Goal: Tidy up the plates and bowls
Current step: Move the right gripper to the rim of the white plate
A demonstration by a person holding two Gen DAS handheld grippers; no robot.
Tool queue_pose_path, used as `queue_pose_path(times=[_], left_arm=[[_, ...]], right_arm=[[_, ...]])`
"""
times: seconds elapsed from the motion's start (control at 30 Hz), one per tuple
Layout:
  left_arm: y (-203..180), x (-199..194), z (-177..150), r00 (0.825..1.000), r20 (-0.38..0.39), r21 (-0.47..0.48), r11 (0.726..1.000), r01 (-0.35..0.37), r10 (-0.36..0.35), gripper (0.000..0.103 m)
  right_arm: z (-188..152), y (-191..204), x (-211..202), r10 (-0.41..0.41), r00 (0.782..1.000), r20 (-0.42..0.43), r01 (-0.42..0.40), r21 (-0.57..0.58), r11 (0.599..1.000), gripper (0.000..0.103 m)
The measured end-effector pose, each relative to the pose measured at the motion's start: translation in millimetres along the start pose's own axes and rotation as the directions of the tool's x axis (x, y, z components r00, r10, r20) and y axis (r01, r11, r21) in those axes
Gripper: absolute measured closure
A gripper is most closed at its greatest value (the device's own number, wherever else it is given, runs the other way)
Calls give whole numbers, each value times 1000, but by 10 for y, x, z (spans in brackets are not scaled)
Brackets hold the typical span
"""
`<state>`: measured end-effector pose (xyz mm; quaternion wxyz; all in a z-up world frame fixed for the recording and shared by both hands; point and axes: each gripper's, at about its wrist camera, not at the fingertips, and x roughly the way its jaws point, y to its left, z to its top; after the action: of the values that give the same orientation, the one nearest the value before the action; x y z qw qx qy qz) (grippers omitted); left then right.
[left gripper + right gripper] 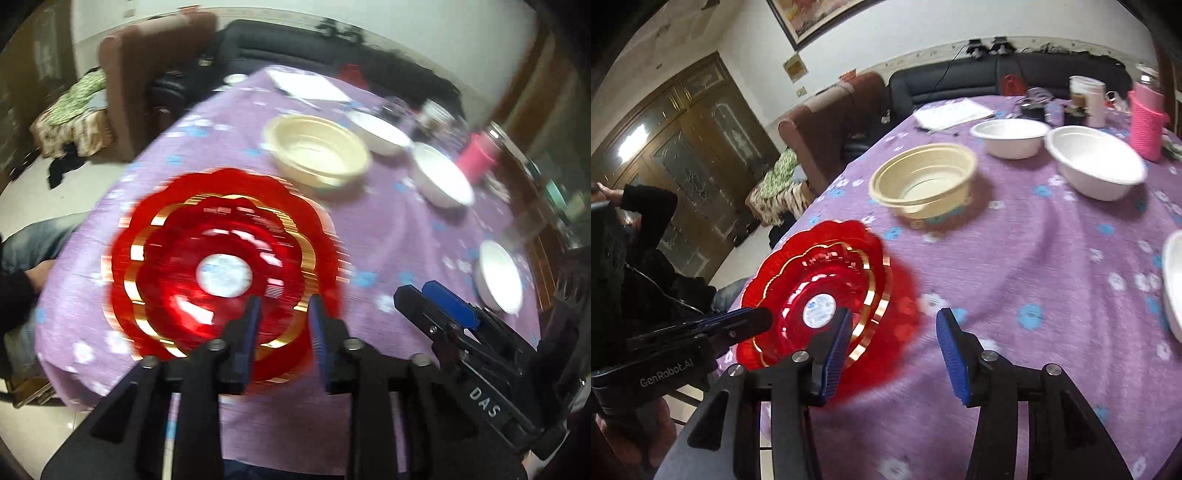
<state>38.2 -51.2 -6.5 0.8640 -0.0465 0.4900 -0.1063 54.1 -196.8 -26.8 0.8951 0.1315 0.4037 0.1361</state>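
Fingers, left: my left gripper (284,332) stands part open over the near edge of the red plates (221,266), nothing pressed between its pads as far as I see.
Fingers, right: my right gripper (894,347) is open wider and empty, its left pad just beside the plates' rim, its right pad over bare cloth.
Red plates: two scalloped ones with gold trim, nested, lying at the near left corner of the surface (1034,280), close to its edge.
Risk near: I judge a careless sweep of either hand could nudge the stack off that edge; blur hides the exact overlap.
Cream bowl: (923,181) sits past the plates, apart from them.
White bowls: two (1010,138) (1095,162) stand farther back, close together; a third (498,275) is to the right.
Risk far: reaching them, I might clip the pink-sleeved bottle (1147,122) or mug (1087,98) behind.
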Motion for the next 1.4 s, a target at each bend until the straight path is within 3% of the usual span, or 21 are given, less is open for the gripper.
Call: queue_pose_path(times=[0.07,0.1,0.3,0.47,0.57,0.73,0.83,1.17,1.4], left_arm=[[-215,17,-30,1000,-1,28,999,16,-16,48],[-335,30,-44,1000,-3,45,999,27,-27,45],[-1042,240,-36,992,-84,134,985,109,-98,45],[-1517,417,49,982,-140,158,976,148,-126,45],[-1766,508,156,977,-163,148,976,161,-137,45],[-2107,712,277,962,-223,128,974,188,-157,45],[-2261,789,291,970,-207,146,976,160,-128,45],[-2564,1068,240,988,-148,225,972,68,-35,45],[-2704,1269,266,984,-178,239,968,74,-31,45]], right_arm=[[-72,-148,-184,-8,999,33,8,5,1000,53],[-111,-256,-301,-20,999,48,20,12,1000,52],[-254,-1014,-1055,-145,981,130,133,102,986,49],[-279,-1720,-1610,-296,936,193,249,235,940,43],[-279,-2101,-1776,-315,930,188,245,321,915,43],[-268,-2616,-1839,-294,940,175,199,420,886,43],[-262,-2800,-1773,-255,951,175,150,460,875,43],[-296,-2975,-1531,-235,954,185,115,498,860,43],[-253,-3045,-1333,-233,963,135,132,517,846,48]])
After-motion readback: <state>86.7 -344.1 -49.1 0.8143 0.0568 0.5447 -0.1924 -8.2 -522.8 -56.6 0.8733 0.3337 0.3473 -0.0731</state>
